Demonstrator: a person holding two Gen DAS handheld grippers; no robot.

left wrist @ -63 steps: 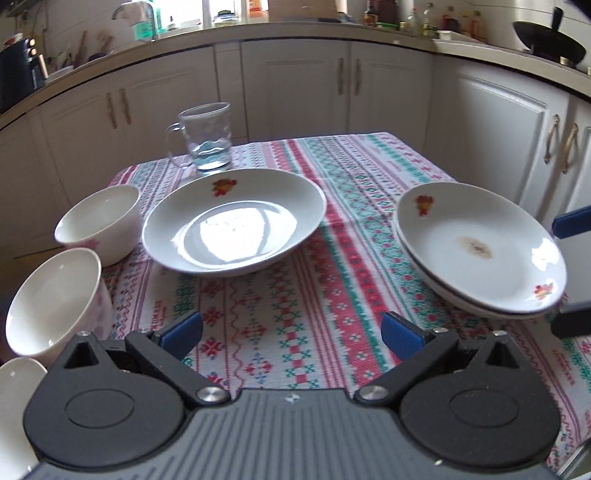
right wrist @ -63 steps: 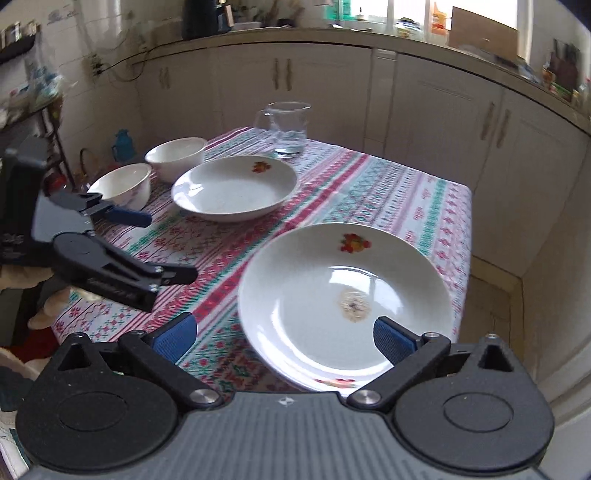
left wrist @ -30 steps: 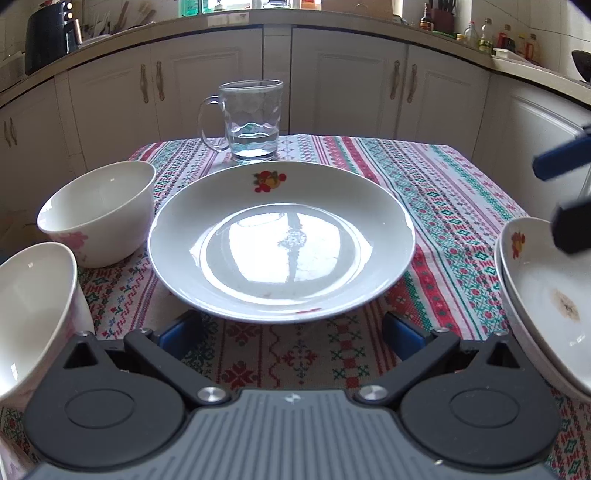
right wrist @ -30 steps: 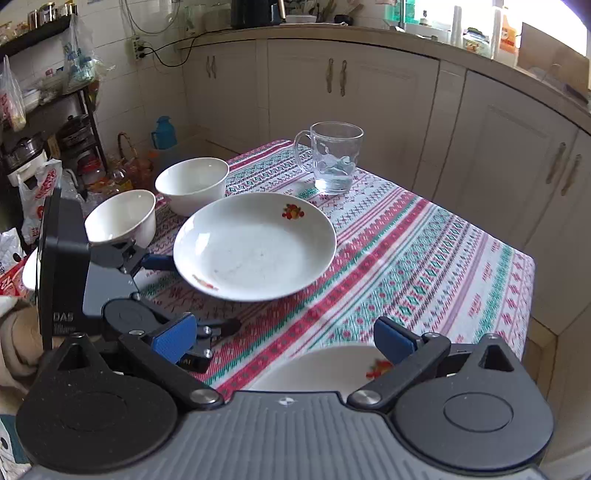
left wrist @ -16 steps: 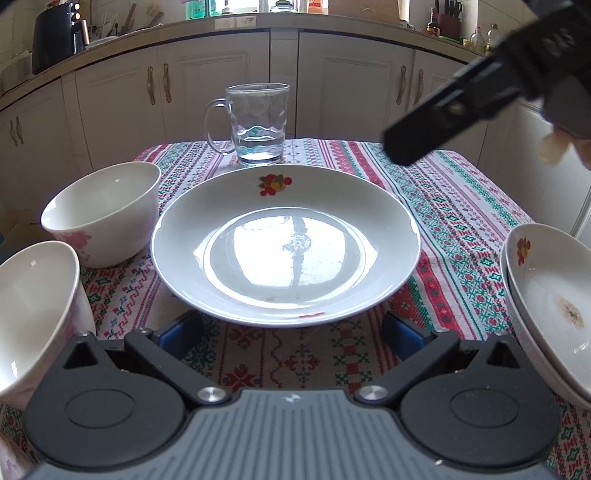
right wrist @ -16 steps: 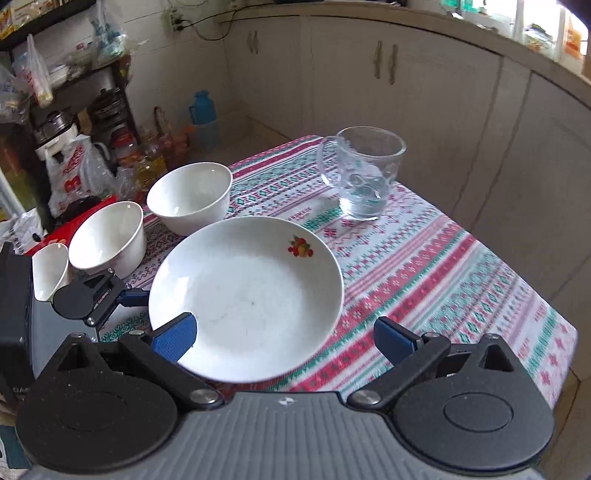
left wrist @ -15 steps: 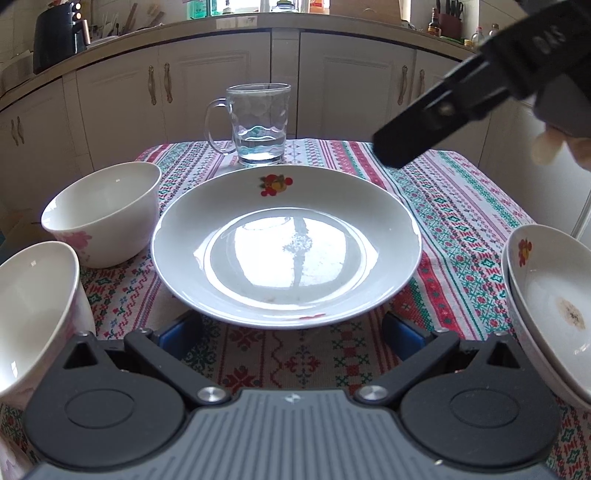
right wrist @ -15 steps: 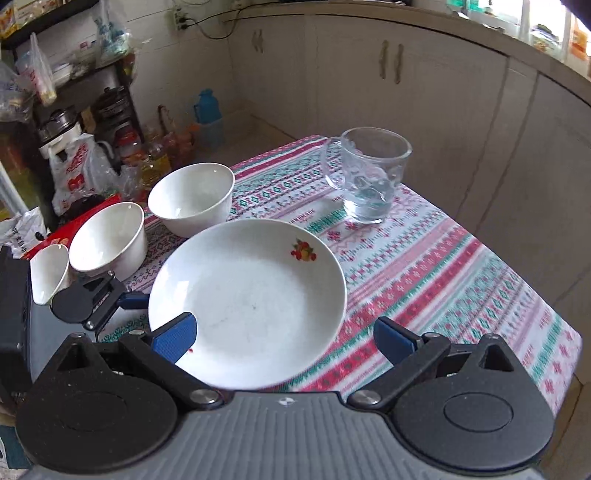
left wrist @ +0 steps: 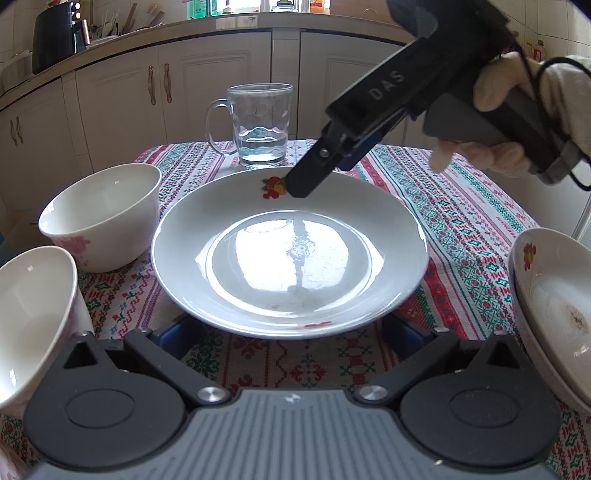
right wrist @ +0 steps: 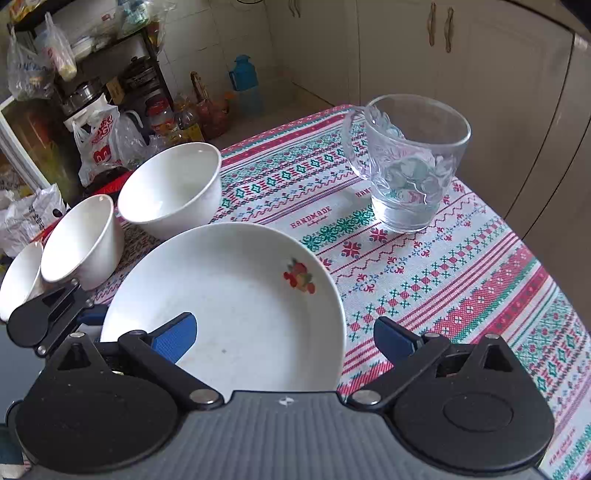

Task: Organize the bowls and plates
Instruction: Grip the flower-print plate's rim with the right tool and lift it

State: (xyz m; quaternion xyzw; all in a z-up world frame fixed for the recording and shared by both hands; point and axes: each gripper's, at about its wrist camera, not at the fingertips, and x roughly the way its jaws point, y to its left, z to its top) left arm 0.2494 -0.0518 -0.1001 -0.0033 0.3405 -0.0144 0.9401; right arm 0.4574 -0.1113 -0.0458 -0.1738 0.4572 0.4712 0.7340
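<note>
Plate [left wrist: 290, 254] with a fruit motif, flat on the patterned tablecloth [left wrist: 472, 221] just in front of the glass mug [left wrist: 260, 123] of water; shown in the left wrist view with the stacked plates [left wrist: 554, 306] well to the right of the mug, hidden from the right wrist view; shown there instead a third small bowl [right wrist: 18, 278] at the left edge, beyond the two white bowls [left wrist: 101, 214] left of the plate. Left gripper [left wrist: 291, 332] spread wide, its blue pads tucked low under the plate's near rim, one on each side; contact with the plate not clear. Right gripper [right wrist: 284, 338] also wide open, hovering above the plate's far rim on the mug's side, one blue pad over the plate's inside, the other over the cloth; seen from the left view as a black body slanting down, its tip beside the fruit motif, held by a gloved hand [left wrist: 517, 122]. Cream cabinets [left wrist: 122, 99] behind the mug, a counter with a dark appliance [left wrist: 55, 35] above; left of the mug, on the floor, plastic bags [right wrist: 98, 146], a blue flask [right wrist: 245, 86] and a cluttered shelf.
</note>
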